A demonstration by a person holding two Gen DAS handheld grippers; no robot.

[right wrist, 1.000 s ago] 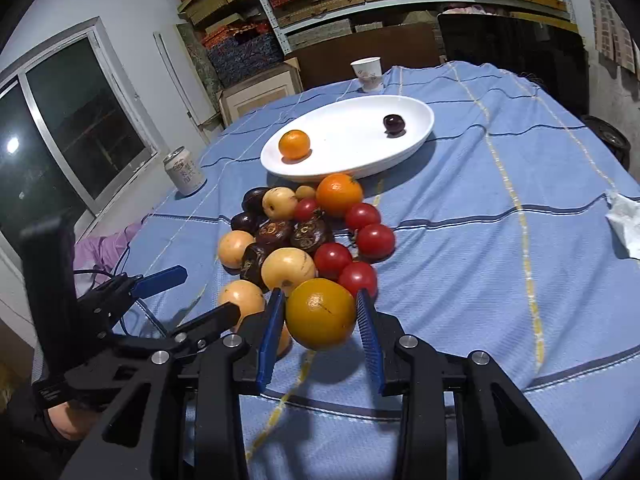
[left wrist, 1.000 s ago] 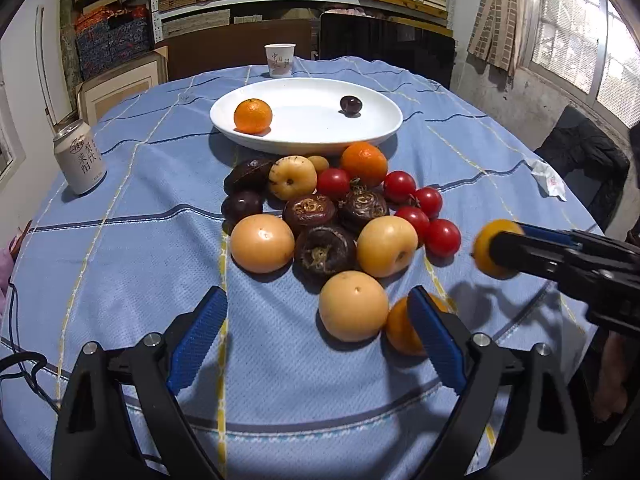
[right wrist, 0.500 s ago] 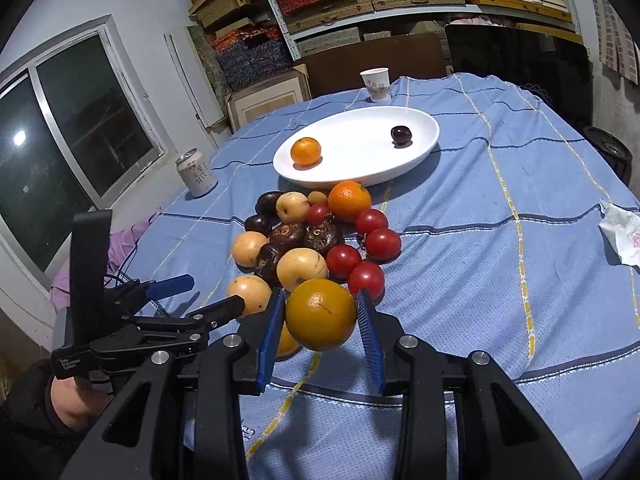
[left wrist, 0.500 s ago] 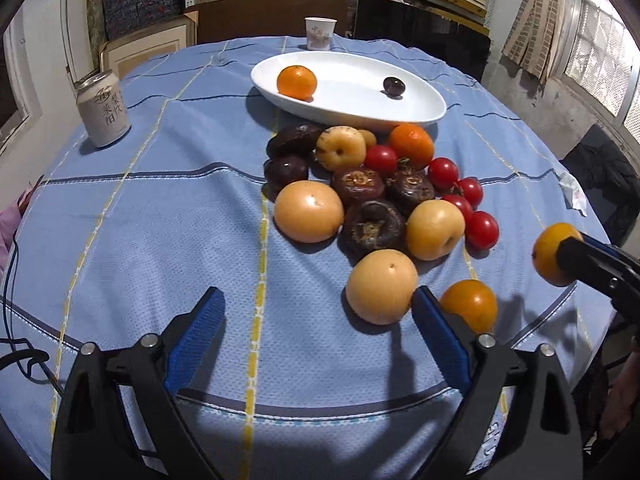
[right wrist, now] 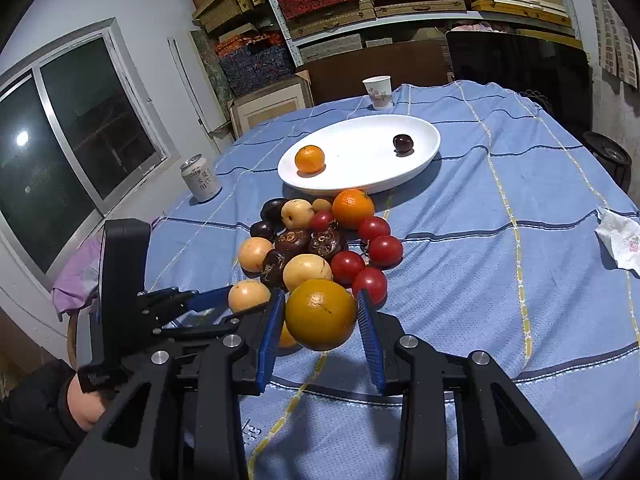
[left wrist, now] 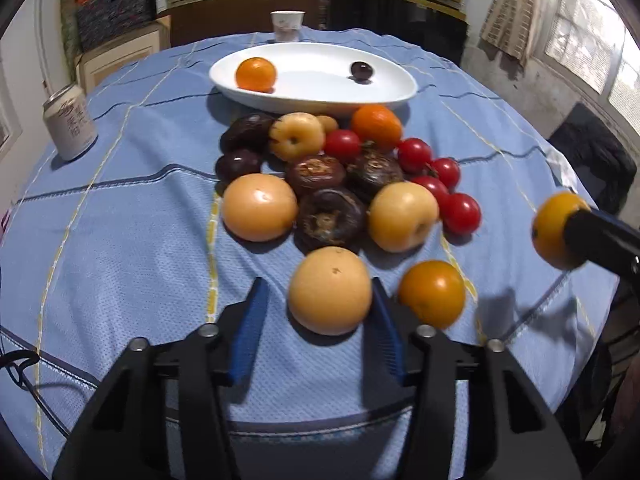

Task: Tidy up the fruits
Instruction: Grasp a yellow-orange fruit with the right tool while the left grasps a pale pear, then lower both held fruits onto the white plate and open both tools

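Left claw [left wrist: 318,312] closing around round pale-tan pear [left wrist: 330,290] on blue-clothed worktop [left wrist: 120,240], left pad apart, right pad touching. Right claw [right wrist: 322,316] clenched on round dark-yellow orange [right wrist: 320,314], raised above worktop.

Six red round tomatoes [left wrist: 460,213], four tan round pears [left wrist: 330,290], four orange citrus fruits [left wrist: 432,293], one white oval plate [left wrist: 320,92], one paper cup [left wrist: 287,26], one drink can [left wrist: 70,122].

Woven cloth tablecloth [left wrist: 120,240] (matt), glossy white plate [left wrist: 392,88], shiny metal can [left wrist: 70,122]
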